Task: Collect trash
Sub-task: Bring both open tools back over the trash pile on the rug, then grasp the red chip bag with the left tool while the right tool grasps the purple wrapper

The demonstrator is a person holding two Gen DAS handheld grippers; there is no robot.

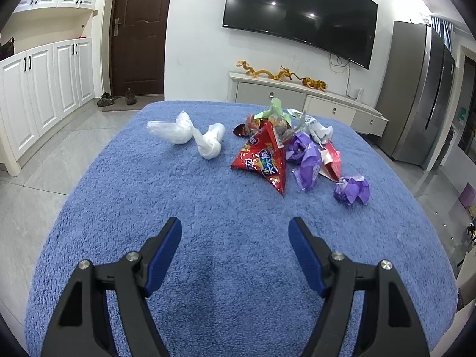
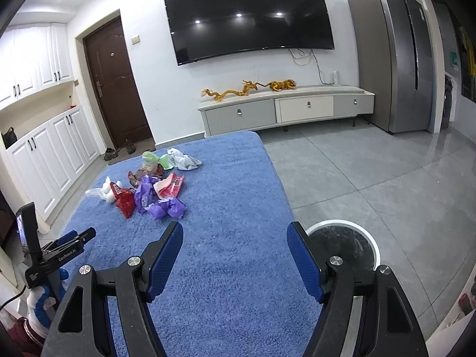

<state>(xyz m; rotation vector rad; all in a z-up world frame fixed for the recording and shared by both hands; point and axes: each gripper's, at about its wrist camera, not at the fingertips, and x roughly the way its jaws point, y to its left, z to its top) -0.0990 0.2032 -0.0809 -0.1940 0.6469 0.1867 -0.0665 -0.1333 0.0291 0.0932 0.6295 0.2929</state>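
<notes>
Trash lies in a pile on the blue cloth-covered table (image 1: 148, 208): a red snack bag (image 1: 264, 160), purple wrappers (image 1: 309, 163), a crumpled purple wad (image 1: 352, 190), knotted white plastic bags (image 1: 208, 142) and green and white wrappers (image 1: 276, 110) at the back. My left gripper (image 1: 235, 232) is open and empty, hovering over the cloth short of the pile. My right gripper (image 2: 235, 235) is open and empty, near the table's right edge, with the pile (image 2: 148, 187) ahead to the left. The left gripper also shows in the right wrist view (image 2: 74, 238).
A round white-rimmed trash bin (image 2: 351, 238) with a dark liner stands on the grey tile floor, just right of the table beside my right gripper. A TV cabinet (image 2: 282, 110), a fridge (image 2: 395, 59), white cupboards (image 1: 44, 89) and a brown door (image 1: 136, 35) line the walls.
</notes>
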